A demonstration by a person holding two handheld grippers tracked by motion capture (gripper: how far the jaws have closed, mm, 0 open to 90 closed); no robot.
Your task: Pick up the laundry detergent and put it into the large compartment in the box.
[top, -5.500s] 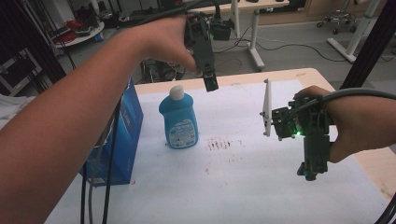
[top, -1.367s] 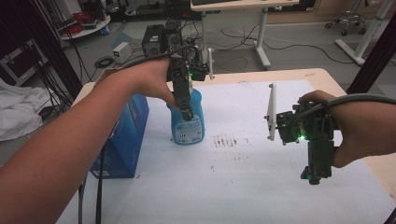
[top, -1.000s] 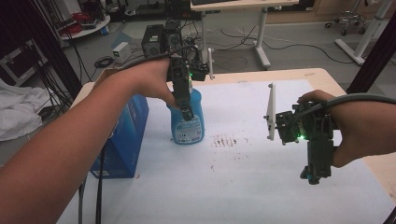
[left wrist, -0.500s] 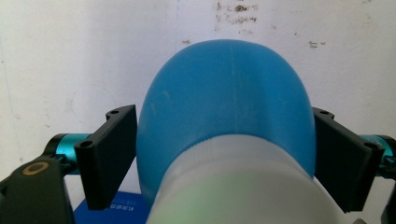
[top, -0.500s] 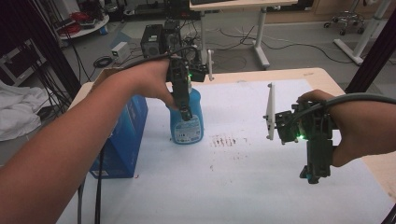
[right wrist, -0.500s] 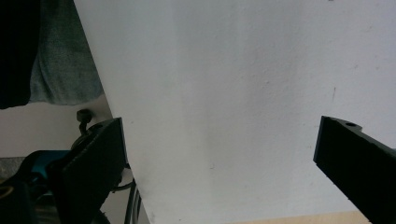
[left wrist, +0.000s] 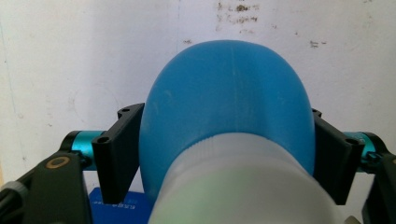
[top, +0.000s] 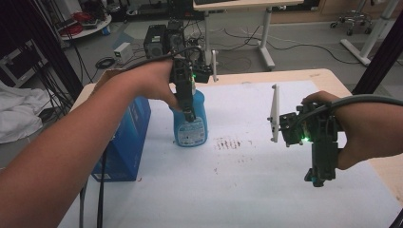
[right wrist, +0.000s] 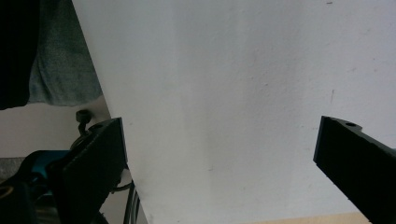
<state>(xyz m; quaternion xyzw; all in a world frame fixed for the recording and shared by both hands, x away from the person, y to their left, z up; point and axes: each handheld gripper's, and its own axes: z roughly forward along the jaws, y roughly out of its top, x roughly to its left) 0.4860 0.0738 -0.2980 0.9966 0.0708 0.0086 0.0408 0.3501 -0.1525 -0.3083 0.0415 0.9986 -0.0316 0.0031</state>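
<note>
A blue detergent bottle [top: 191,129] with a white cap [left wrist: 243,186] stands upright on the white table cover [top: 237,190], left of centre. My left gripper [top: 189,116] comes down over it from above. In the left gripper view the bottle's blue shoulder [left wrist: 224,93] spans the gap of my left gripper [left wrist: 224,144], and both black jaws press its sides. Toward the right edge of the table, my right gripper [top: 321,179] points down and hangs above bare cover. In the right gripper view my right gripper [right wrist: 219,154] has its jaws wide apart with nothing between them.
A blue carton [top: 128,137] stands at the table's left edge, close beside the bottle. Dark stains [top: 230,142] mark the cover right of the bottle. The wooden table edge [top: 385,171] shows at the right. Desks, cables and equipment fill the floor beyond.
Since 5.5 s ago my left gripper has come down from above the table onto the bottle. Over the last second both grippers have held still.
</note>
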